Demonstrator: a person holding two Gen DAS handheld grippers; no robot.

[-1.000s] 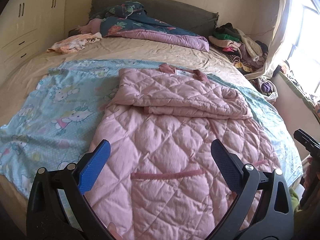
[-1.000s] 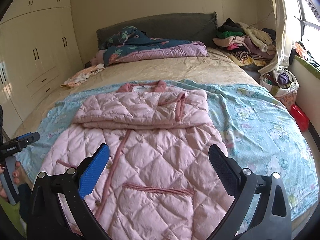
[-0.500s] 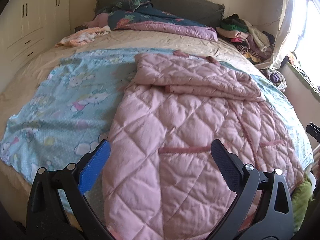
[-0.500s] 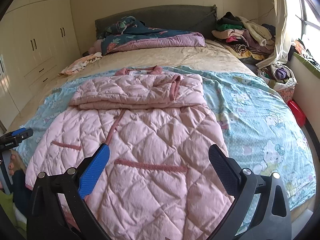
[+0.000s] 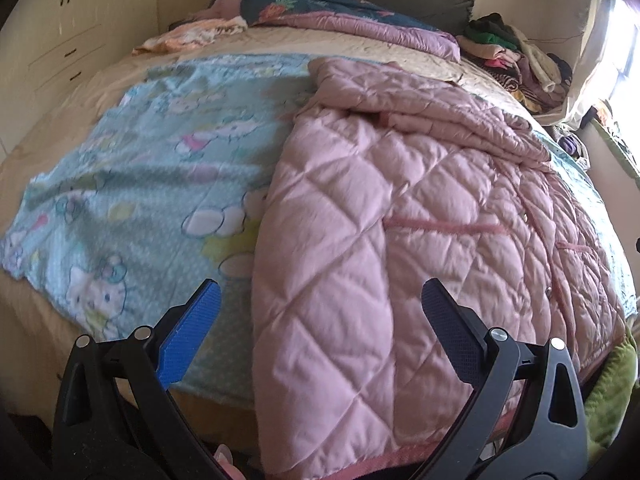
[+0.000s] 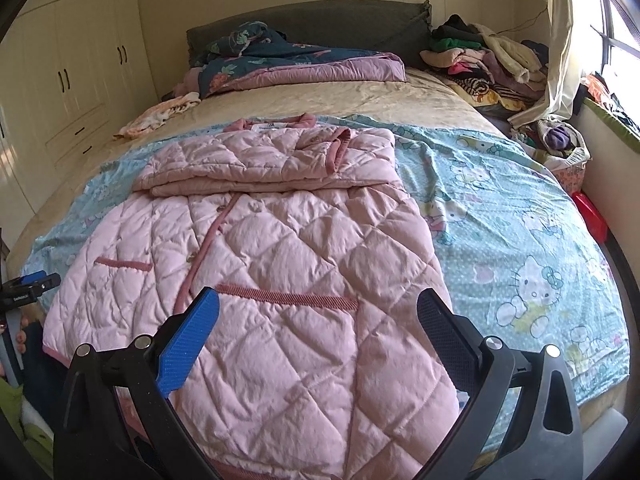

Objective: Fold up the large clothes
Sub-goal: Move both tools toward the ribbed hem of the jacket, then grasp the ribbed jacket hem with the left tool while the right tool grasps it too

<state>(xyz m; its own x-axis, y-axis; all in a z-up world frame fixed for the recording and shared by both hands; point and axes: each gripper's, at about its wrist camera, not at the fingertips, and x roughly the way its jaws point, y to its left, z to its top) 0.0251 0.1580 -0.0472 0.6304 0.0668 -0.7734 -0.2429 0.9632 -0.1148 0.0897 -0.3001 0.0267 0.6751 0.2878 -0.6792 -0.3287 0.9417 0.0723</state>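
A large pink quilted coat [image 5: 380, 216] [image 6: 264, 256] lies spread on a light blue cartoon-print sheet [image 5: 136, 184] [image 6: 516, 220] on the bed. Its sleeves are folded across the chest near the collar, and the hem hangs over the bed's near edge. My left gripper [image 5: 320, 320] is open, hovering just above the hem's left corner. My right gripper [image 6: 318, 322] is open over the hem's right part, near a pocket trim [image 6: 288, 296]. The left gripper's tip [image 6: 32, 282] shows at the left edge of the right wrist view.
A dark floral duvet [image 6: 288, 64] lies by the grey headboard [image 6: 320, 24]. A clothes pile [image 6: 488, 60] sits at the bed's far right, a small peach garment [image 6: 156, 116] at the far left. Cream wardrobes [image 6: 72, 72] line the left wall. A curtain [image 6: 556, 40] hangs by the window.
Both grippers have dropped lower and closer to the coat's hem at the bed's near edge. The left one shifted left toward the hem corner. Both stayed open.
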